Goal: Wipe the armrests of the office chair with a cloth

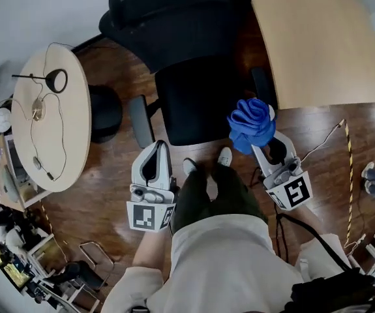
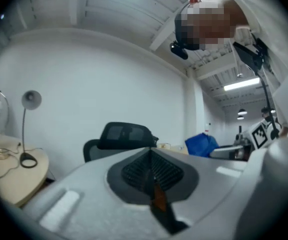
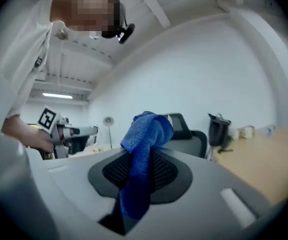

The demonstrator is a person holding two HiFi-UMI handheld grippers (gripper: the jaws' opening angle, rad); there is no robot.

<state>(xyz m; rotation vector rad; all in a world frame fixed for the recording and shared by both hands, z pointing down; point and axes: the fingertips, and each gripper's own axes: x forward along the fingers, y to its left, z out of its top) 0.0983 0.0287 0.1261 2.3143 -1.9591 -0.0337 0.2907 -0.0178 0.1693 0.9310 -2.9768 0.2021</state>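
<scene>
The black office chair (image 1: 190, 77) stands ahead of me, with its grey left armrest (image 1: 141, 120) and its dark right armrest (image 1: 263, 85) on either side of the seat. My right gripper (image 1: 260, 145) is shut on a bunched blue cloth (image 1: 251, 124), held just near of the right armrest. In the right gripper view the cloth (image 3: 145, 149) hangs out of the closed jaws. My left gripper (image 1: 160, 146) is shut and empty, near of the left armrest. In the left gripper view the chair's headrest (image 2: 126, 133) and the cloth (image 2: 202, 144) show beyond the jaws.
A round beige table (image 1: 76, 129) with a desk lamp (image 1: 57, 80) and cables stands at the left. A wooden desk (image 1: 317, 38) is close to the chair's right side. A black stool (image 1: 106, 113) sits left of the chair. My feet (image 1: 207, 163) stand before the seat.
</scene>
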